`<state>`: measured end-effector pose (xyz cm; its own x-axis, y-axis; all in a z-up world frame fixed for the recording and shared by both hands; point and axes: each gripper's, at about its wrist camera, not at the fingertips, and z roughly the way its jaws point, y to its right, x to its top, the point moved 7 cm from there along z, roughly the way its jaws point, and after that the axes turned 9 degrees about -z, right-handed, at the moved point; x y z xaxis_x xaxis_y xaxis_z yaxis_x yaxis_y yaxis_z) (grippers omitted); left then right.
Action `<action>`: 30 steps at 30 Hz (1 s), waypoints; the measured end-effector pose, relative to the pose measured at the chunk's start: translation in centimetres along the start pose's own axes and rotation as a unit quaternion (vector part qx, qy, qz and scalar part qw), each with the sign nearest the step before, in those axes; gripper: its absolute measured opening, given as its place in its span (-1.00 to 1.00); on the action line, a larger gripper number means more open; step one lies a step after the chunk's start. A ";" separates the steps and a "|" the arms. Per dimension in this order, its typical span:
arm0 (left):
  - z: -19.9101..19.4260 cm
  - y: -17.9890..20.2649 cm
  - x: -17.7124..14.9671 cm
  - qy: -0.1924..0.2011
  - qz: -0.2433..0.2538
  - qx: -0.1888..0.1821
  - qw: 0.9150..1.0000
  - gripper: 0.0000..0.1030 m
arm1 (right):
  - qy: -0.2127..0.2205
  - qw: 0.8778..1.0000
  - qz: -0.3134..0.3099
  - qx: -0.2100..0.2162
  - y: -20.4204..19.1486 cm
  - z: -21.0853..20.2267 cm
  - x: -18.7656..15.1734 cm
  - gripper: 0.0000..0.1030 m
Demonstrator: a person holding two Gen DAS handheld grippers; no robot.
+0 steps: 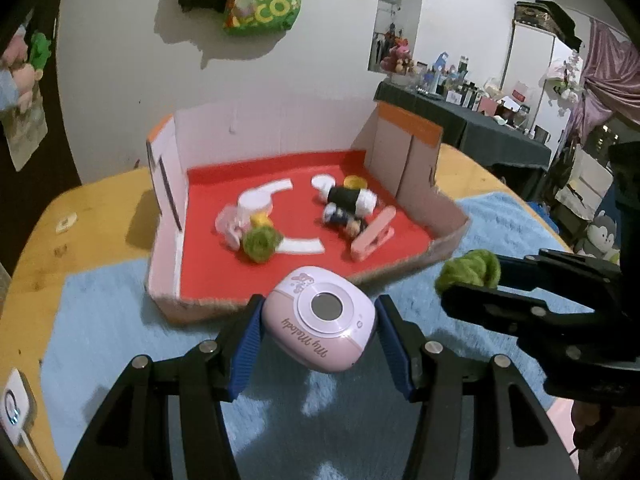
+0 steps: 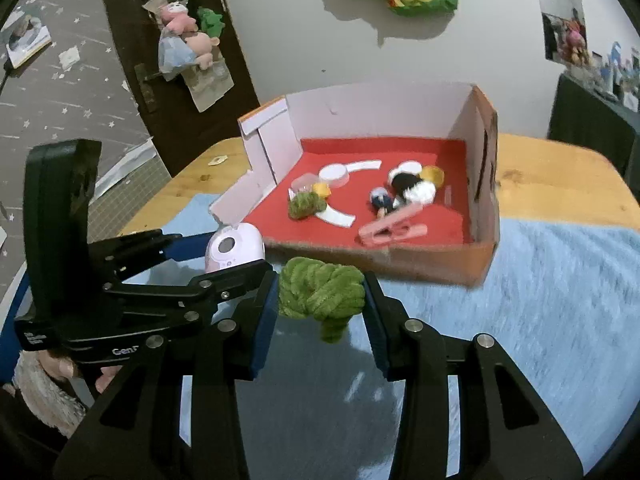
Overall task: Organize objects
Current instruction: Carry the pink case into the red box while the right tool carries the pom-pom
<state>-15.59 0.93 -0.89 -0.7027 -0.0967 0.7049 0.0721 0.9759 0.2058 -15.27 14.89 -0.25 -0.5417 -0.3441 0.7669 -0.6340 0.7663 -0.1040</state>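
Blue towel (image 1: 120, 320) beneath left tongs (image 1: 318, 334) pinching pink camera (image 1: 320, 326), right tongs (image 2: 322, 296) pinching green yarn (image 2: 320, 292), box contents blurred.

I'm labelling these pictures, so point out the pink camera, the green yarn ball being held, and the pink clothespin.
pink camera (image 1: 322, 312), left wrist view, front face.
green yarn ball (image 2: 322, 292), right wrist view, middle.
pink clothespin (image 2: 394, 229), right wrist view, body.

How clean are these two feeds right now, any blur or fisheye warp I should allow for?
Left wrist view: the cardboard box and blue towel are smeared, the pink mini camera stays sharp, and the table edge bows. Right wrist view: the towel streaks, the green yarn ball is crisp, and the corners go black.
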 end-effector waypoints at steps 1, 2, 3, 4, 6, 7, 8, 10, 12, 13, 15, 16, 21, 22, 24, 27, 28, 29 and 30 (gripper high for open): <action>-0.2 0.0 0.4 0.002 0.002 -0.001 1.000 0.11 | 0.000 1.000 -0.004 0.001 0.1 0.0 0.5 -0.25; -0.3 0.1 1.0 0.004 0.004 -0.003 1.000 0.11 | 0.000 1.000 -0.007 0.002 0.2 0.0 0.9 -0.25; -0.2 0.1 1.3 0.004 0.004 -0.003 1.000 0.11 | -0.001 1.000 -0.008 0.003 0.3 0.0 1.3 -0.25; -0.2 0.0 1.7 0.003 0.005 -0.003 1.000 0.11 | -0.001 1.000 -0.010 0.003 0.5 0.0 1.6 -0.25; 0.0 0.0 2.3 0.001 0.007 -0.004 1.000 0.11 | -0.003 1.000 -0.017 -0.001 0.8 0.1 2.5 -0.25; 0.2 -0.1 2.5 -0.001 0.007 -0.004 1.000 0.11 | -0.005 1.000 -0.019 -0.001 1.0 0.2 2.8 -0.25; 0.3 -0.2 2.8 -0.003 0.006 -0.005 1.000 0.11 | -0.007 1.000 -0.019 -0.001 1.2 0.4 3.1 -0.25; 0.8 -0.4 3.1 -0.009 0.003 -0.009 1.000 0.11 | -0.012 1.000 -0.020 -0.002 1.7 0.8 3.6 -0.25; 1.4 -0.7 3.3 -0.018 -0.003 -0.011 1.000 0.11 | -0.021 1.000 -0.019 -0.002 2.2 1.5 3.9 -0.25; 1.8 -0.8 3.4 -0.023 -0.006 -0.012 1.000 0.11 | -0.026 1.000 -0.018 -0.002 2.5 1.7 4.0 -0.25; 2.4 -1.2 3.6 -0.031 -0.011 -0.014 0.999 0.11 | -0.039 0.999 -0.015 0.002 3.1 2.6 4.2 -0.25; 2.7 -1.5 3.8 -0.036 -0.015 -0.015 0.999 0.11 | -0.047 0.999 -0.014 0.004 3.4 3.1 4.2 -0.25; 4.1 -2.7 4.1 -0.061 -0.027 -0.015 0.998 0.11 | -0.087 0.996 -0.015 0.009 4.8 5.0 4.2 -0.25; 4.5 -2.9 4.1 -0.068 -0.028 -0.013 0.997 0.11 | -0.100 0.995 -0.015 0.011 5.1 5.6 4.1 -0.25; 5.2 -3.2 4.0 -0.080 -0.026 -0.009 0.996 0.12 | -0.126 0.992 -0.011 0.018 5.8 6.6 3.7 -0.25; 6.4 -3.6 3.5 -0.105 -0.020 -0.004 0.994 0.11 | -0.158 0.987 -0.009 0.023 6.6 7.7 3.4 -0.25; 6.8 -3.7 3.3 -0.114 -0.020 -0.006 0.993 0.11 | -0.165 0.986 -0.009 0.024 6.7 7.9 3.3 -0.25; 7.1 -3.8 3.1 -0.120 -0.020 -0.007 0.993 0.11 | -0.172 0.985 -0.010 0.025 6.8 8.2 3.2 -0.25; 7.4 -3.9 3.0 -0.125 -0.020 -0.007 0.992 0.11 | -0.180 0.983 -0.012 0.027 6.8 8.4 3.2 -0.25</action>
<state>-23.20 -1.67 -4.61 -0.8591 -0.0816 0.5052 0.0493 0.9694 0.2403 -25.92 14.43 -3.86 -0.6797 -0.5393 0.4971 -0.6724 0.7289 -0.1287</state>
